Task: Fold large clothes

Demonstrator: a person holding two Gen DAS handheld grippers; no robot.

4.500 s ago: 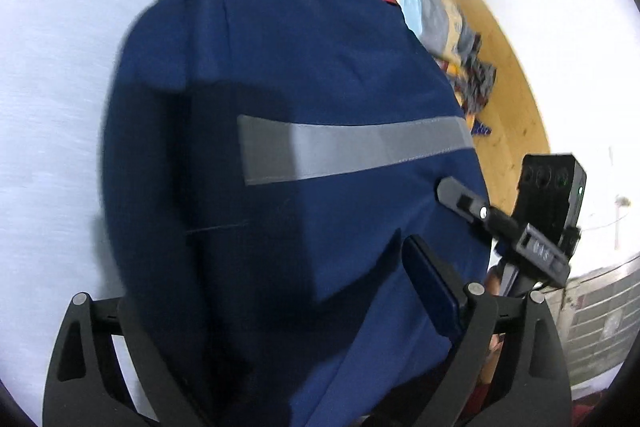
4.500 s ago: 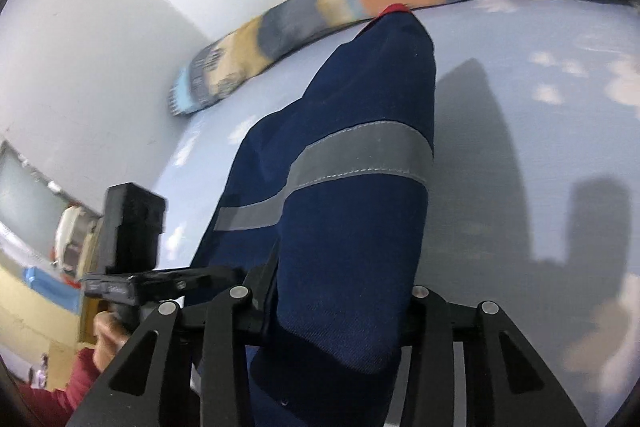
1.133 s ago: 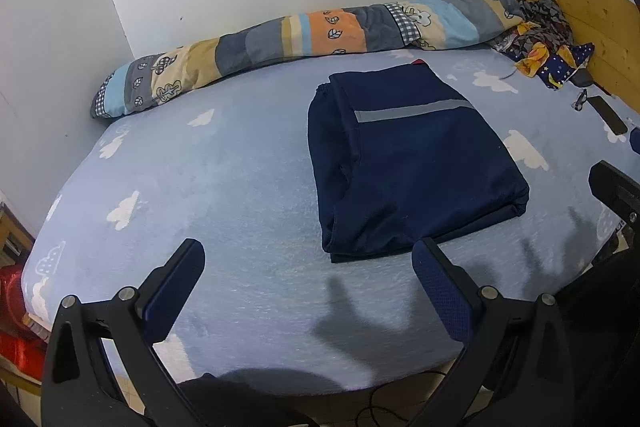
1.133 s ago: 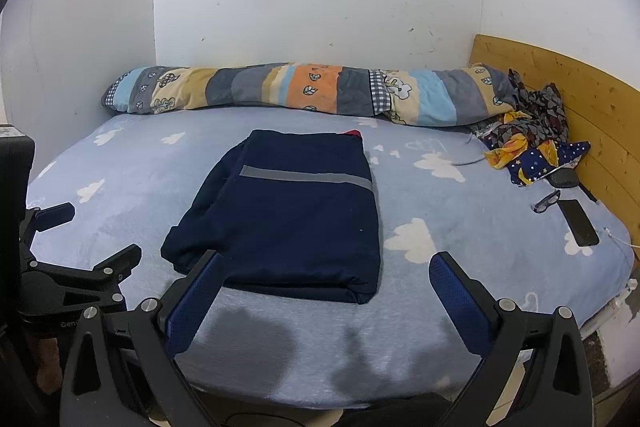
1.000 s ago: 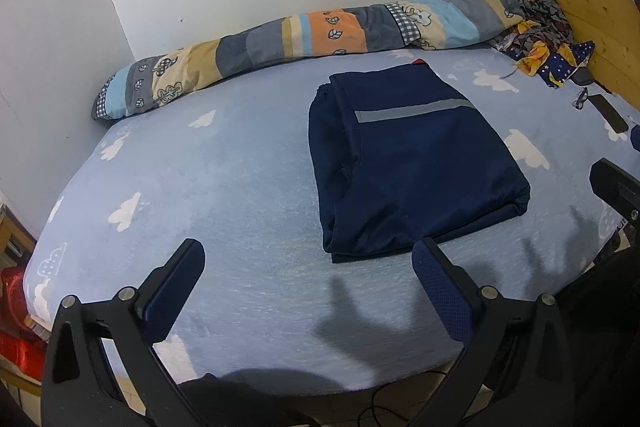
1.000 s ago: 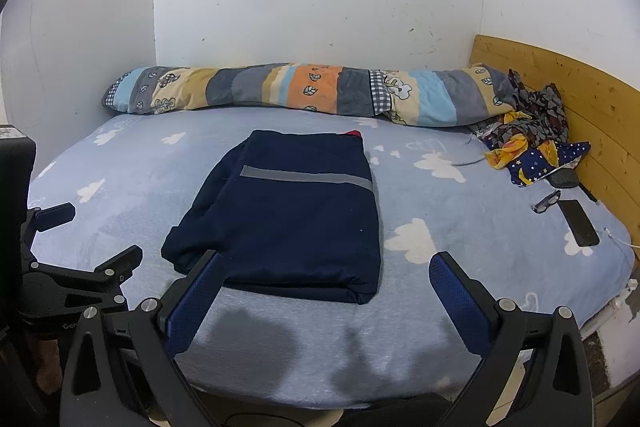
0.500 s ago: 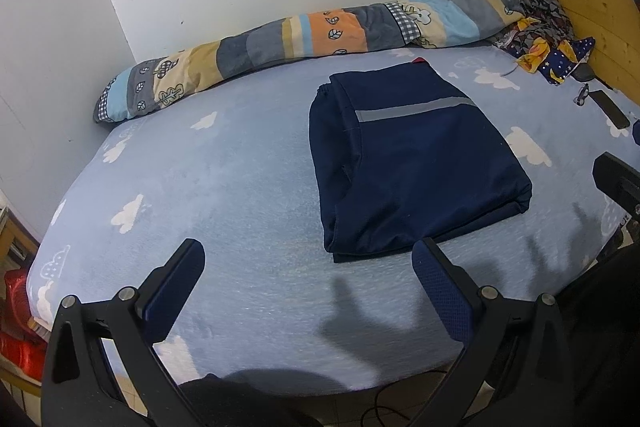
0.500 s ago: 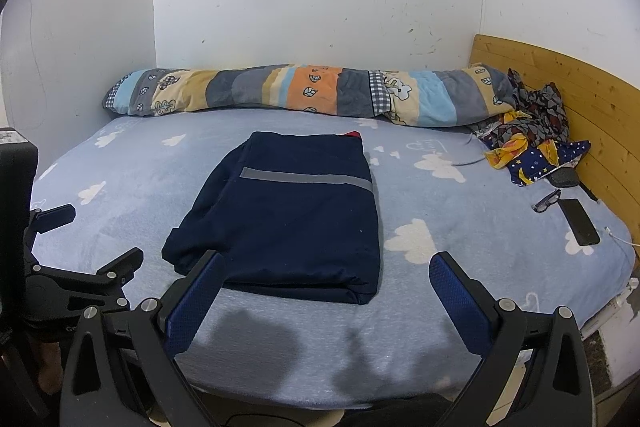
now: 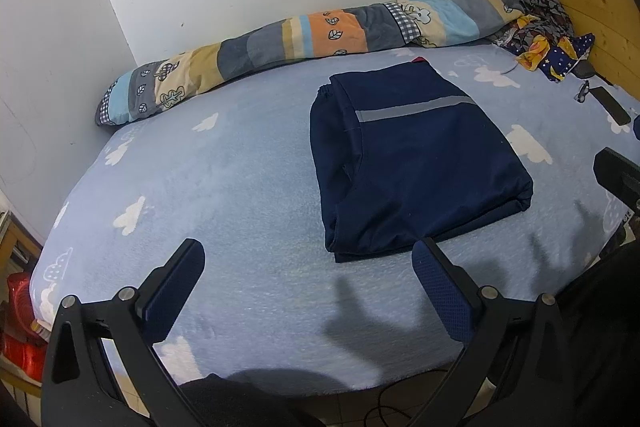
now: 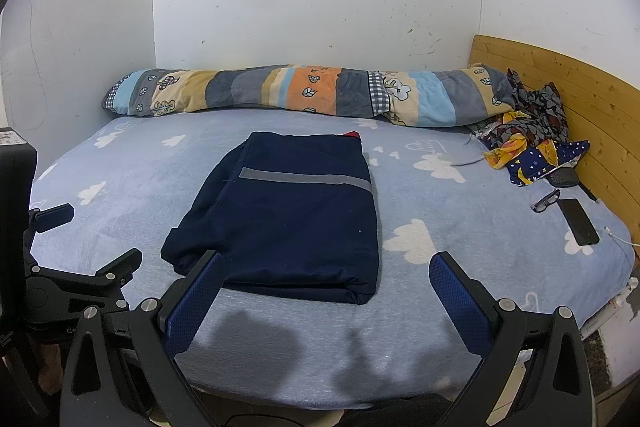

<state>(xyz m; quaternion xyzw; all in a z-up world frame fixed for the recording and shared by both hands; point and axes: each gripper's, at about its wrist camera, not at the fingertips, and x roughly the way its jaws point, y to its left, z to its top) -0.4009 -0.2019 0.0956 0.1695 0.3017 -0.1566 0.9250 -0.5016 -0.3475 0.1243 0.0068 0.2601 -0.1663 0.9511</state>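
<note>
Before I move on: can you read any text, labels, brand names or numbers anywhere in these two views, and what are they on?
No text can be read with confidence.
Other gripper's body, right wrist view: faint embossed letters, too small and dark to read.
Black box at the left edge: small white label on top, blurred.
Folded navy garment: plain grey stripe, no lettering; its small red tab shows no print.
Patchwork bolster, sheet and phone: pictures only or blank.

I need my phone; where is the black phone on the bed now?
In the right wrist view, the black phone lies at the bed's right edge, beside the glasses, near the wooden headboard.
</note>
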